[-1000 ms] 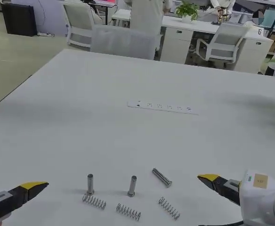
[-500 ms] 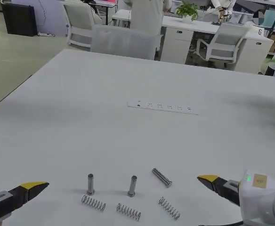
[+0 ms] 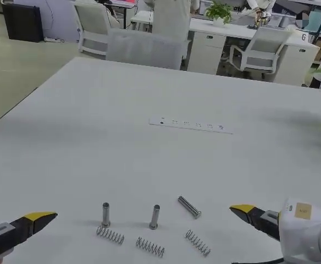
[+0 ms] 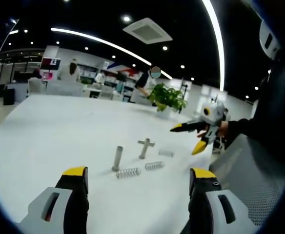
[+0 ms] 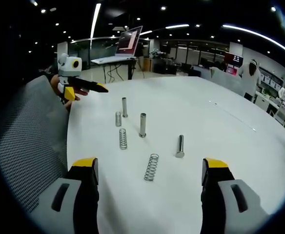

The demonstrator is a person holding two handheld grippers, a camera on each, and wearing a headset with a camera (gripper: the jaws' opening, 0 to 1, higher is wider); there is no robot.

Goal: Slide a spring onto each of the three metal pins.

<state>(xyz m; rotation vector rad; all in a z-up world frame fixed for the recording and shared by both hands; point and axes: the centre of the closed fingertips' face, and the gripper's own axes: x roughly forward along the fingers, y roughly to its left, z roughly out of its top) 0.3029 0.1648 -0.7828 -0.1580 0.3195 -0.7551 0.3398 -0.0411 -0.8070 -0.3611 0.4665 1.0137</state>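
Observation:
Three metal pins sit near the white table's front edge. The left pin [image 3: 105, 214] and middle pin [image 3: 155, 216] stand upright; the right pin [image 3: 188, 207] lies on its side. A loose spring lies in front of each: left spring [image 3: 110, 235], middle spring [image 3: 149, 247], right spring [image 3: 197, 242]. My left gripper [image 3: 38, 218] hovers left of the row, open and holding nothing [image 4: 139, 174]. To the right of the row my right gripper [image 3: 244, 210] is also open and empty [image 5: 150, 164]. In the right gripper view, the nearest spring [image 5: 152, 166] lies just ahead of the jaws.
A strip of sockets [image 3: 189, 124] is set flat into the table [image 3: 94, 137] further back. Office chairs [image 3: 141, 49] and desks stand beyond the far edge. A potted plant [image 4: 167, 100] shows behind the table in the left gripper view.

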